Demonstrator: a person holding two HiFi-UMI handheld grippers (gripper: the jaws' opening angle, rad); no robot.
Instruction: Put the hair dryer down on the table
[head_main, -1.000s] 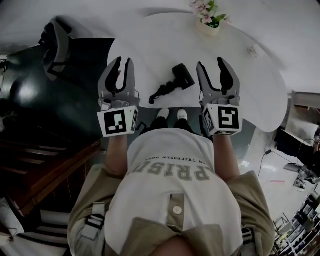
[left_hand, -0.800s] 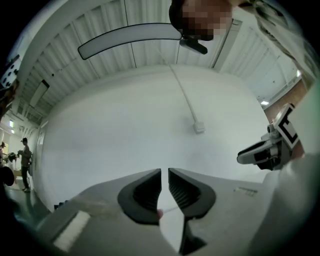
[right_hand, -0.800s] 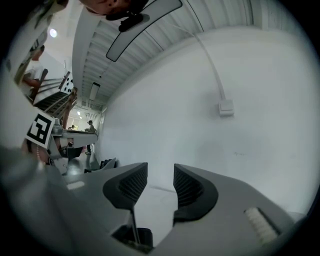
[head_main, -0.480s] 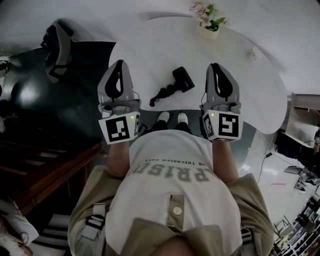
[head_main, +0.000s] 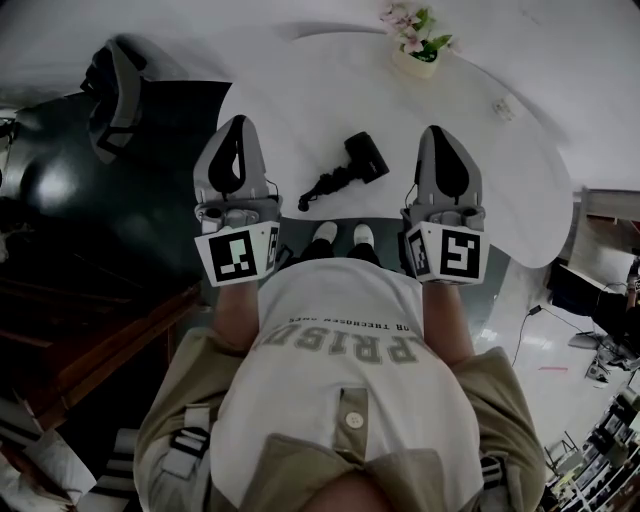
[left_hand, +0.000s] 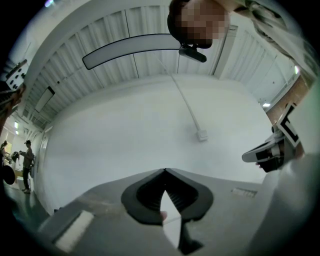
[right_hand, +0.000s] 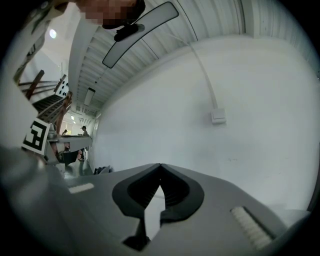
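The black hair dryer (head_main: 355, 165) lies on the white table (head_main: 300, 80) with its cord trailing to the left, between the two grippers in the head view. I see both grippers held upright in front of the person, apart from the dryer. My left gripper (head_main: 238, 122) is shut, tips together, nothing in it. My right gripper (head_main: 438, 130) is closing its last bit, tips touching with nothing between them. The left gripper view shows the left gripper (left_hand: 164, 170) against a bare white wall. In the right gripper view the right gripper (right_hand: 160, 164) faces a wall too.
A flower pot (head_main: 418, 40) stands at the table's far edge, and a small white thing (head_main: 503, 103) lies at its right. A dark chair (head_main: 115, 95) stands left of the table over dark floor. The person's white shoes (head_main: 340, 232) are at the table's near edge.
Both grippers have gone from open to shut with nothing in them. They stay raised in about the same place. The hair dryer has not moved.
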